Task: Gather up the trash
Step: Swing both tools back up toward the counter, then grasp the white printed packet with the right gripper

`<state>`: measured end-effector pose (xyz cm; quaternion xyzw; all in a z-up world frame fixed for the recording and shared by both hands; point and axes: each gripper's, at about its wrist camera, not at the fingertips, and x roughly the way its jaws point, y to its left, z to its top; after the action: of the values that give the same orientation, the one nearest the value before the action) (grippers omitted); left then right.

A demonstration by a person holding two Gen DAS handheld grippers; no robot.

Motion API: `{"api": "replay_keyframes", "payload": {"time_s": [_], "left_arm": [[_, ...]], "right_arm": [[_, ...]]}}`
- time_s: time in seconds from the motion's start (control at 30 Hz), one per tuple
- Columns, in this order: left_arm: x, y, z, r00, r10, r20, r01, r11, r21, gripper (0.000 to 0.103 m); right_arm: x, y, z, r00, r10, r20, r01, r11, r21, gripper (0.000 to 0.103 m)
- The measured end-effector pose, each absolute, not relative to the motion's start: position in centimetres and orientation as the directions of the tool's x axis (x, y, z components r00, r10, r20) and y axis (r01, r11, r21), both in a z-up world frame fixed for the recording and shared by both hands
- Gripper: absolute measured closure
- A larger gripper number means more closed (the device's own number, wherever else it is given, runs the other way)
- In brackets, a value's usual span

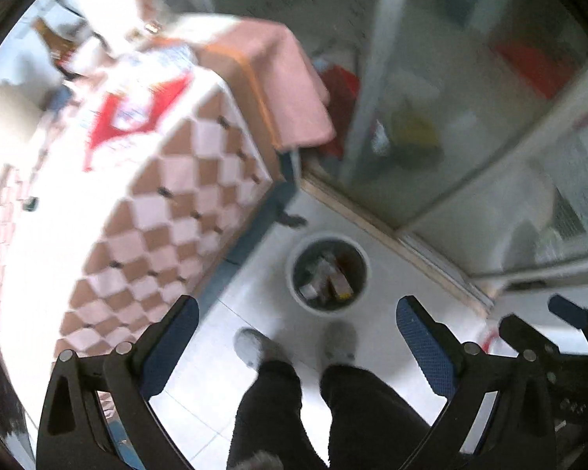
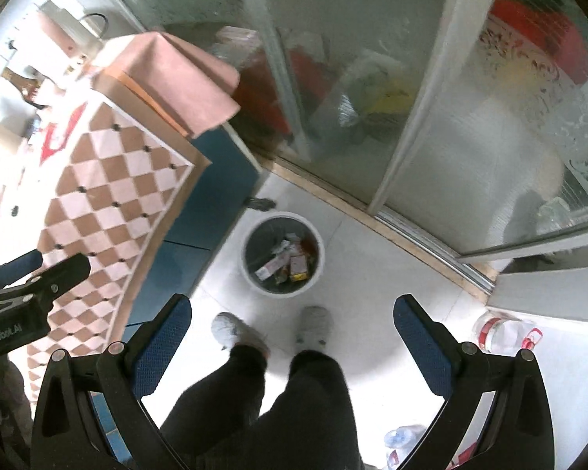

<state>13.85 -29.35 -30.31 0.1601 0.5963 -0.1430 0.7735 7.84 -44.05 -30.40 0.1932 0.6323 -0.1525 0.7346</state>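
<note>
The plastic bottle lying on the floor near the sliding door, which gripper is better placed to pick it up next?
Probably the right gripper. The plastic bottle lies just beyond its right finger in the right wrist view. The left gripper sits farther over by the checkered table. Both are open and empty above the trash bin.

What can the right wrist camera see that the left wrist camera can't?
Only the right wrist view shows the plastic bottle with a red label lying on the floor, and the left gripper at its edge. Only the left wrist view shows the right gripper. Both show the trash bin with wrappers inside, the checkered tablecloth, the person's grey shoes and the glass sliding door. Both pairs of jaws stand wide apart, holding nothing.
</note>
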Motion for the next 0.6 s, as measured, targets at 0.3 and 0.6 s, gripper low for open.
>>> {"api": "replay_keyframes", "payload": {"time_s": [0.3,0.6], "left_arm": [[23.0,-19.2,-24.1,0.419,0.091,-0.904,0.112,0.982,0.151,0.0],[33.7,2.9,-28.6,0.303,0.196,-0.933,-0.227,0.965,0.129,0.001]], "right_arm": [[19.1,-39.6,-26.2,0.268,0.148,-0.952,0.34,0.91,0.237,0.0],[38.4,-23.2,-26.1,0.253,0.255,-0.933,0.074,0.957,0.282,0.0]]}}
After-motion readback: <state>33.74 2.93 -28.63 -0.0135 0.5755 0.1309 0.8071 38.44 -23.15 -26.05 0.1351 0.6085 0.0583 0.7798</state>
